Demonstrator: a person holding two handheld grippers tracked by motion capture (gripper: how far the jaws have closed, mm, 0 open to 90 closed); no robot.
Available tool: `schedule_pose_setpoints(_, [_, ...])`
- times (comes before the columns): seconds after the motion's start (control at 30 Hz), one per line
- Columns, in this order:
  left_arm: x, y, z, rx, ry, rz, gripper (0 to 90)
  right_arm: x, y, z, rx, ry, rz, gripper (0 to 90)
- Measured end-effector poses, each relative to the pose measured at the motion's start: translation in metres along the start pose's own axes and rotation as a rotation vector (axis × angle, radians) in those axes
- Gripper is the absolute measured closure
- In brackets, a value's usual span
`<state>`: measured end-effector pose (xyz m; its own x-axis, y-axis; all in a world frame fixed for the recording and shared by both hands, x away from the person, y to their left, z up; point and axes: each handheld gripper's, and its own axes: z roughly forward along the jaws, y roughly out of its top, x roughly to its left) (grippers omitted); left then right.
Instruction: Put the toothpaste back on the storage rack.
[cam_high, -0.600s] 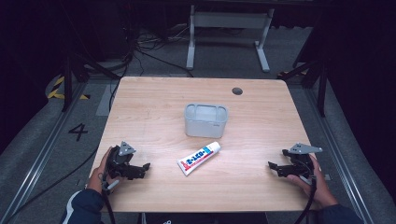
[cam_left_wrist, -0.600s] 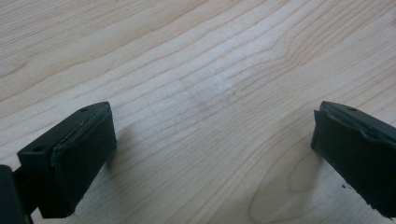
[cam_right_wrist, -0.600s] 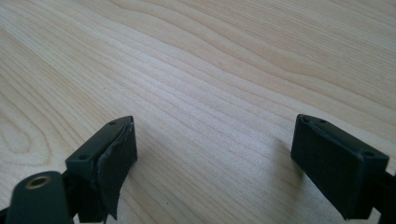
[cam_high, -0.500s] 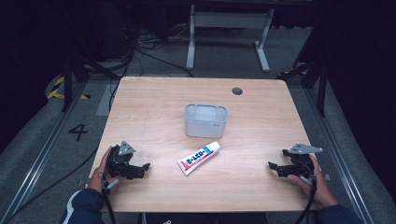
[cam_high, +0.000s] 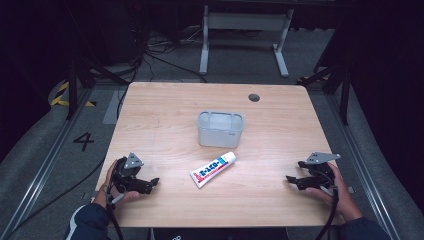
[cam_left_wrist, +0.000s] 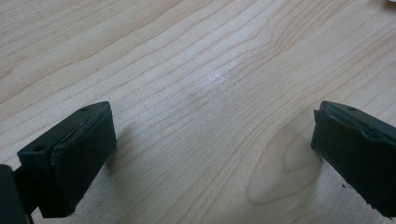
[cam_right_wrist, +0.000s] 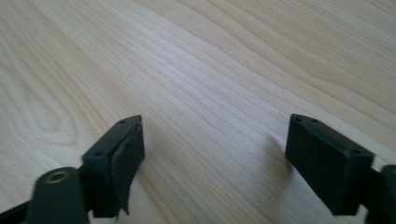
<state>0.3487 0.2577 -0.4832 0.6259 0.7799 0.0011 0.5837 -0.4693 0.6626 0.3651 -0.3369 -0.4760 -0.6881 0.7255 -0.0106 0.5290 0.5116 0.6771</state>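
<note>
Between grippers: toothpaste tube (cam_high: 213, 169), grey bin (cam_high: 220, 128) behind it; both grippers' fingers wide apart, empty, path unobstructed.

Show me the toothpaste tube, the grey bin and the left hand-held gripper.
toothpaste tube (cam_high: 212, 170), high view, middle of its label
grey bin (cam_high: 220, 136), high view, front wall
left hand-held gripper (cam_high: 153, 182), high view, between its fingertips

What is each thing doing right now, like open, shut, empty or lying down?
Tube: lying flat on the table, cap on, untouched.
Bin: upright, open top, looks empty.
Left gripper: open, holding nothing.
Right gripper: open, holding nothing.
</note>
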Motion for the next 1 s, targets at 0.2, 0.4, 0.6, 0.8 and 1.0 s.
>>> schedule_pose_setpoints(0.2, [0.001,0.0,0.0,-0.002,-0.003,0.01,0.4,0.011,0.012,0.0,-0.003,0.066,-0.052,23.4])
schedule_pose_setpoints(0.4, [0.001,-0.001,0.0,-0.003,-0.002,0.002,0.5,0.028,0.031,0.004,-0.003,0.097,-0.139,24.9])
schedule_pose_setpoints(0.6, [0.001,-0.001,0.0,-0.003,-0.001,0.002,0.5,0.041,0.053,0.008,-0.004,0.142,-0.202,27.6])
schedule_pose_setpoints(0.8, [0.001,-0.001,-0.001,-0.002,-0.002,0.005,0.5,0.058,0.084,0.016,-0.036,0.197,-0.271,28.3])
schedule_pose_setpoints(1.0, [0.001,-0.001,-0.001,0.001,-0.005,0.009,0.5,0.083,0.116,0.029,-0.054,0.237,-0.364,28.3])
